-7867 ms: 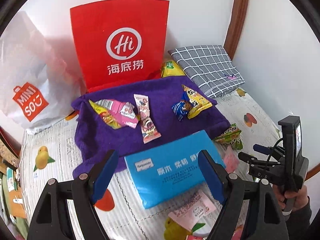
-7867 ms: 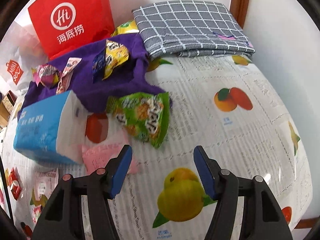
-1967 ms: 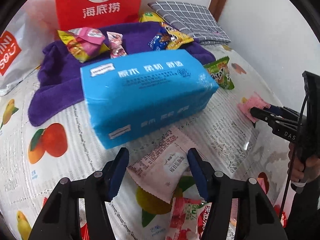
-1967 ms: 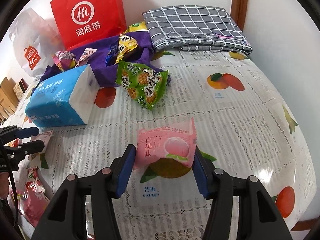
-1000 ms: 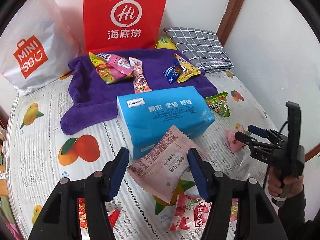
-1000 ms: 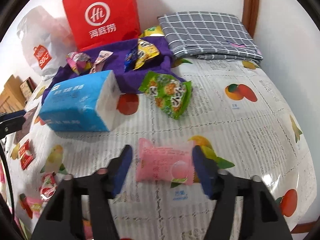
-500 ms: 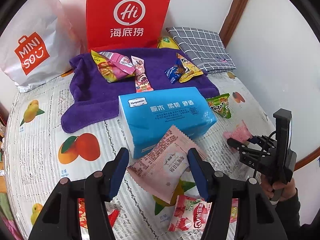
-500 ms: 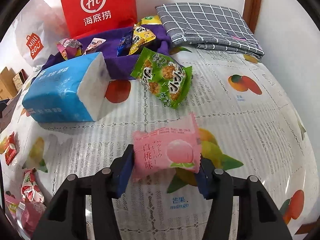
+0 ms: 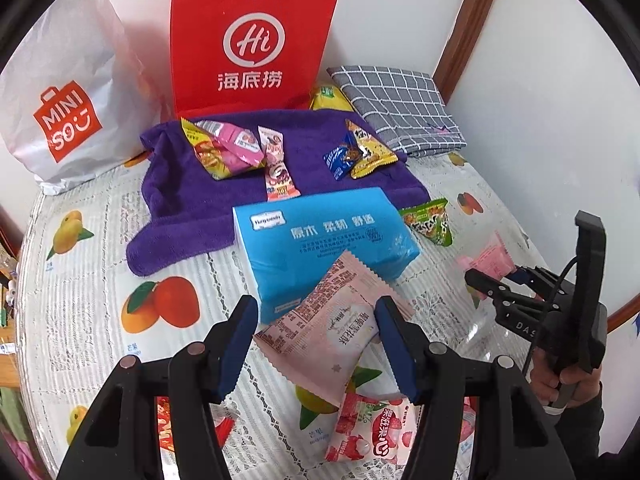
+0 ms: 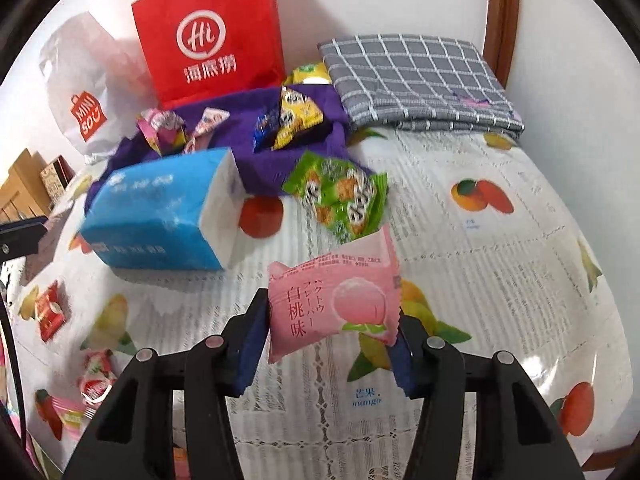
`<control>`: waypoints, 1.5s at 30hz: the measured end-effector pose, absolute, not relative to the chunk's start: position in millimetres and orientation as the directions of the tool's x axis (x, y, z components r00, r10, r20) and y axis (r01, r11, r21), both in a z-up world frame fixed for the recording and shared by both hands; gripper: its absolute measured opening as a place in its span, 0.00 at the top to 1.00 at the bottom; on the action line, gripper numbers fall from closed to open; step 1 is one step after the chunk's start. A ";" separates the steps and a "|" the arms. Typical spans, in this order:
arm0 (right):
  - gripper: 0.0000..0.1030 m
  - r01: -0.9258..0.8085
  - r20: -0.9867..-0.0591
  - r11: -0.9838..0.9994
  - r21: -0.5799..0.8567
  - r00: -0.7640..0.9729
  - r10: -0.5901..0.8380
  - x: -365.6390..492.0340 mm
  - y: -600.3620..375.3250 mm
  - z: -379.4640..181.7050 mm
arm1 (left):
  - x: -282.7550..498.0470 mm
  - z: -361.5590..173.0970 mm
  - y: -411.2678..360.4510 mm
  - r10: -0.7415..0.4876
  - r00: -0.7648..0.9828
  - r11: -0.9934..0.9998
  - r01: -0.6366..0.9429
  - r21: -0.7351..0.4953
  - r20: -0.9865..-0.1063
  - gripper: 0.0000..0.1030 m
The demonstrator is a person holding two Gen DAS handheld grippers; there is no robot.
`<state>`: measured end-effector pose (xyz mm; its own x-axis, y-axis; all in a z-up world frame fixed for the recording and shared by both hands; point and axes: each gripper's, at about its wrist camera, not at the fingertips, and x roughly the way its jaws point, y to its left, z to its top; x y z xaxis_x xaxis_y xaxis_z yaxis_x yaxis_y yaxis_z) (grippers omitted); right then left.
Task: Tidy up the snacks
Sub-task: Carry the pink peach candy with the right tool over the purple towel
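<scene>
My left gripper (image 9: 316, 344) is shut on a pale pink snack packet (image 9: 324, 320) and holds it above the fruit-print tablecloth (image 9: 80, 288), in front of a blue tissue pack (image 9: 320, 236). My right gripper (image 10: 328, 340) is shut on a pink peach snack packet (image 10: 332, 304), lifted off the cloth; it also shows in the left wrist view (image 9: 486, 260). A purple towel (image 9: 184, 200) at the back holds several snack packets (image 9: 228, 148). A green snack packet (image 10: 340, 196) lies beside the towel.
A red paper bag (image 9: 252, 40) and a white Miniso bag (image 9: 60, 100) stand against the wall. A folded grey checked cloth (image 10: 416, 80) lies at the back right. More loose snacks (image 9: 372, 432) lie at the near edge, others at the left (image 10: 48, 308).
My right gripper has lifted the pink peach packet a little higher and moved it toward the towel. My left gripper still holds the pale pink packet in much the same place.
</scene>
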<state>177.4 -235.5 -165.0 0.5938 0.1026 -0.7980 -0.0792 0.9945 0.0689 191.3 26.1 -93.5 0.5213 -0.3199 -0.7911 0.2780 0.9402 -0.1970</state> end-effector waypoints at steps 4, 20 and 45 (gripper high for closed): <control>0.48 -0.080 -0.782 0.995 0.066 0.615 0.101 181.8 -232.0 -148.6 | 192.2 -86.6 28.3 -0.321 0.533 0.941 0.275 -0.198 -0.783 0.42; 0.48 -0.119 -0.757 0.989 0.092 0.636 0.147 206.1 -213.0 -120.2 | 210.7 -68.3 28.3 -0.318 0.559 0.944 0.262 -0.201 -0.765 0.42; 0.48 -0.174 -0.733 0.980 0.099 0.653 0.190 293.2 -192.2 -108.1 | 289.4 -54.2 29.4 -0.285 0.593 0.953 0.258 -0.158 -0.753 0.42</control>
<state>293.2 -192.2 -108.1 0.6533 0.1903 -0.7328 -0.1741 0.9797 0.0992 289.4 29.4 -54.2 0.5925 -0.2852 -0.7534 0.2582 0.9531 -0.1578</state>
